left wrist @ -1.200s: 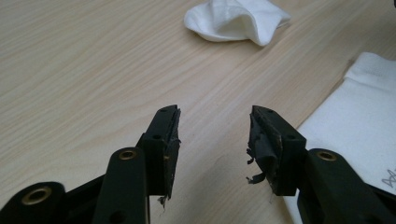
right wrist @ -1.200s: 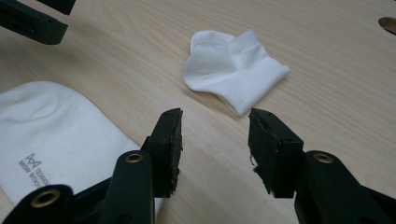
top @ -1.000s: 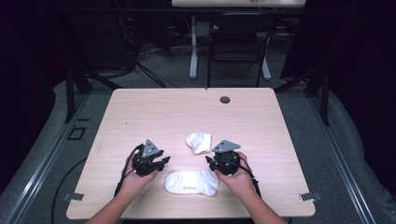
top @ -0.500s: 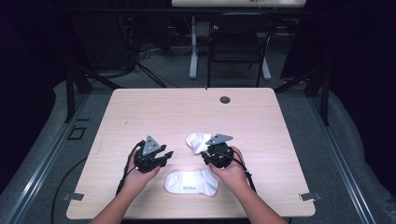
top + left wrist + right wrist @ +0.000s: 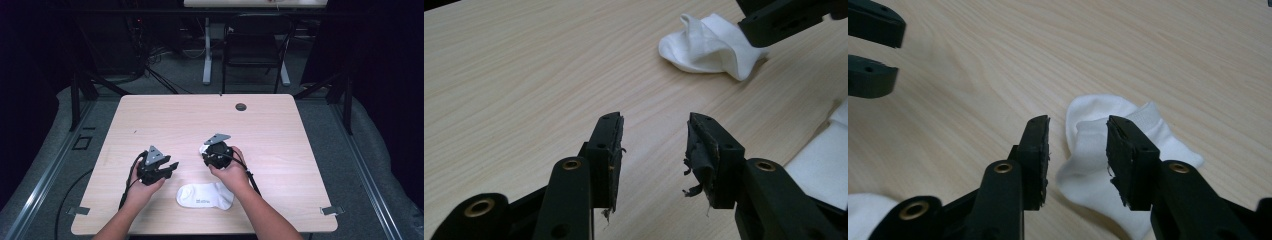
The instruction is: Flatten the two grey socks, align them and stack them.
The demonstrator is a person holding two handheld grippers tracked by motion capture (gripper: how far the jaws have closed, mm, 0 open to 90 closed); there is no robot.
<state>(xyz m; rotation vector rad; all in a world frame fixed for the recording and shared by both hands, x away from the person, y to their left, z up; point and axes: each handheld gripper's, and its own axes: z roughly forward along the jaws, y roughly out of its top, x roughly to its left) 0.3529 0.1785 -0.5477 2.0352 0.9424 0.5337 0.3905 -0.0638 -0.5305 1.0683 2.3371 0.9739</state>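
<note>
A: At a wooden table, a person's right gripper hangs over a crumpled white sock. Are its jaws on the cloth?

B: No. They stand apart, having closed a little and then steadied, with the sock's bunched edge in the gap and neither pad pressing it.

A: And the left gripper?

B: Half-wide and just opening further, bare tabletop between the jaws. It hovers left of a second sock, which lies flat near the table's front edge, between the two hands. The crumpled sock sits just beyond it, mid-table.
</note>
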